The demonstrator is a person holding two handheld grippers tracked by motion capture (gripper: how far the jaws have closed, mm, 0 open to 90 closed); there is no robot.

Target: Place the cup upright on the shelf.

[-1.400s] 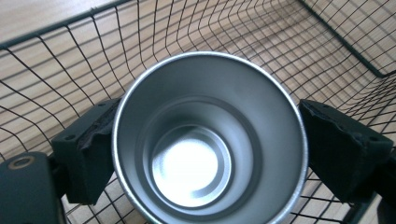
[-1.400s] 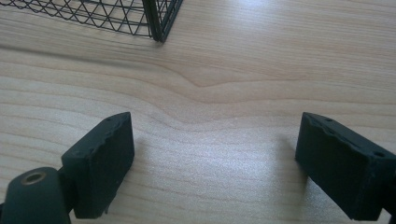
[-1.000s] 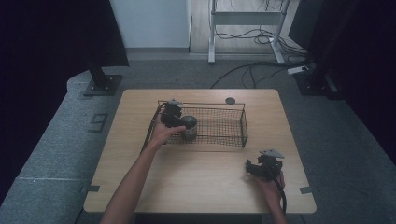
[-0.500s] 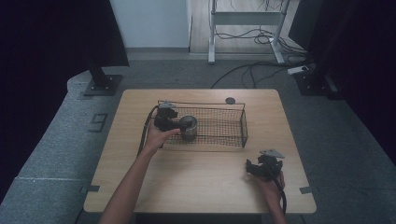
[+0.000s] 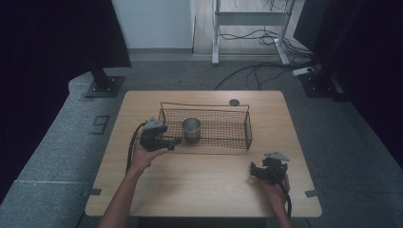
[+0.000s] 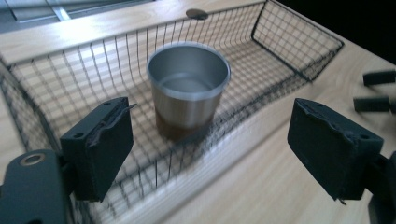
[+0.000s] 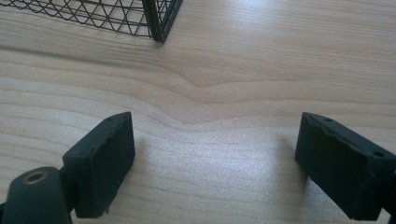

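Steel cup (image 5: 191,128) upright in the wire basket's (image 5: 247,128) left end, free of its walls.

We hold the left gripper (image 5: 172,142) wide open, empty, outside the basket's left end; our right gripper (image 5: 252,170) gapes empty over bare table (image 5: 204,185).

Grey carpet floor (image 5: 57,156), white wall (image 5: 152,21), dark curtains (image 5: 52,38), cables (image 5: 256,71).
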